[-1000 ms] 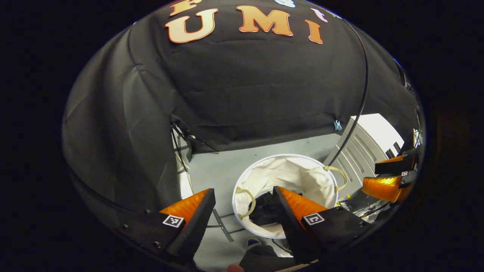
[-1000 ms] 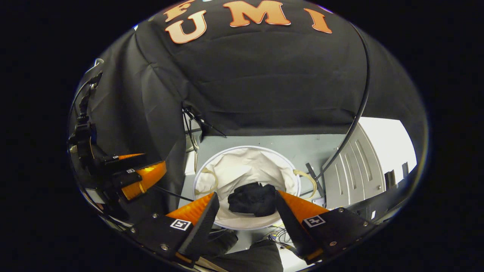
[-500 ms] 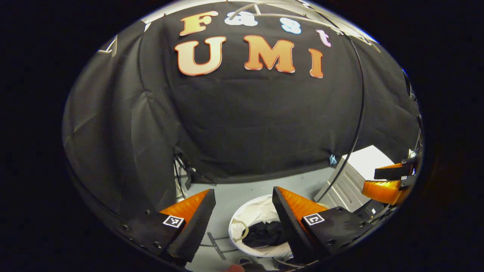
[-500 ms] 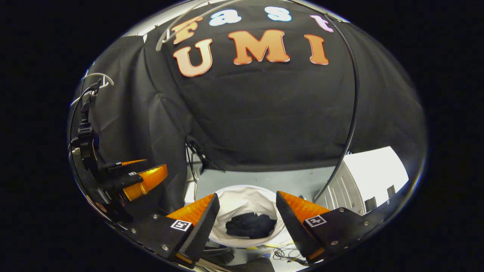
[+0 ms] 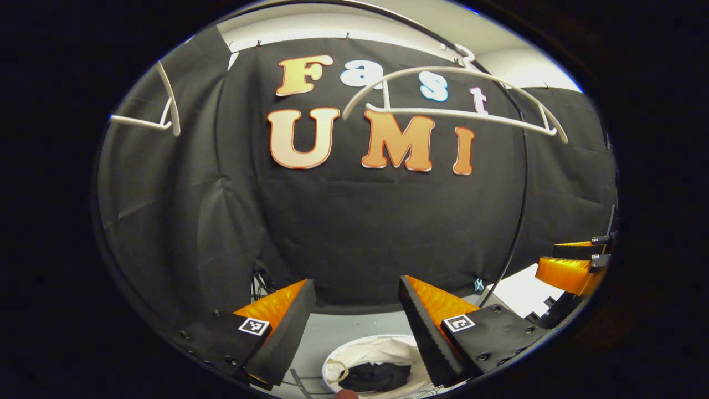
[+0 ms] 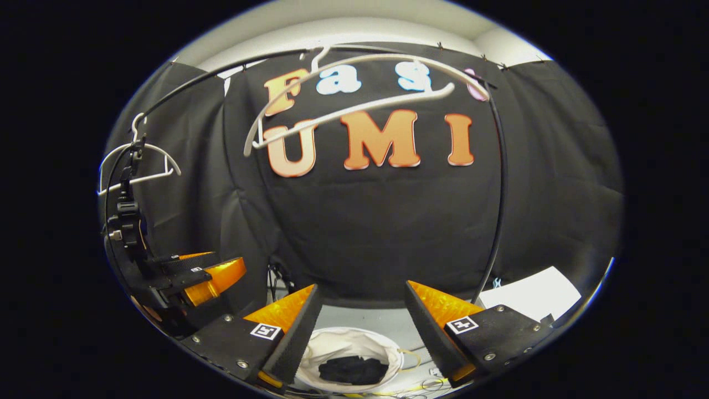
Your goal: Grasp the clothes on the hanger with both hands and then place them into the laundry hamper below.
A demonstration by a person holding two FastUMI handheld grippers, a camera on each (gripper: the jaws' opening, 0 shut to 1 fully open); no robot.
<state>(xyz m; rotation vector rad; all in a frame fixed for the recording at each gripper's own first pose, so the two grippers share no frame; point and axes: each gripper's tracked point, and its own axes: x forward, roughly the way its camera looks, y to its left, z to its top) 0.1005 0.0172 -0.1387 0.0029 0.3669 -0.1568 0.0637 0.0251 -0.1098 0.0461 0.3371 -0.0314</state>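
A dark garment (image 5: 374, 377) (image 6: 352, 368) lies crumpled at the bottom of the round white laundry hamper (image 5: 382, 349) (image 6: 343, 341) on the floor below. A bare white hanger (image 5: 454, 108) (image 6: 354, 105) hangs high up on a black rail. My left gripper (image 5: 354, 293) is open and empty, well above the hamper; it also appears at the left edge of the right gripper view (image 6: 213, 271). My right gripper (image 6: 360, 299) is open and empty too, and it shows at the far right of the left gripper view (image 5: 573, 260).
A second bare white hanger (image 5: 149, 113) (image 6: 138, 166) hangs at the left. A black rail (image 5: 523, 194) (image 6: 498, 194) curves down at the right. Grey floor (image 5: 354, 330) surrounds the hamper; a white box (image 6: 532, 293) and loose cables (image 6: 426, 382) lie nearby.
Both grippers have risen and tilted upward, away from the hamper, staying open. The hamper has slid to the bottom of both views and the hangers have come into sight.
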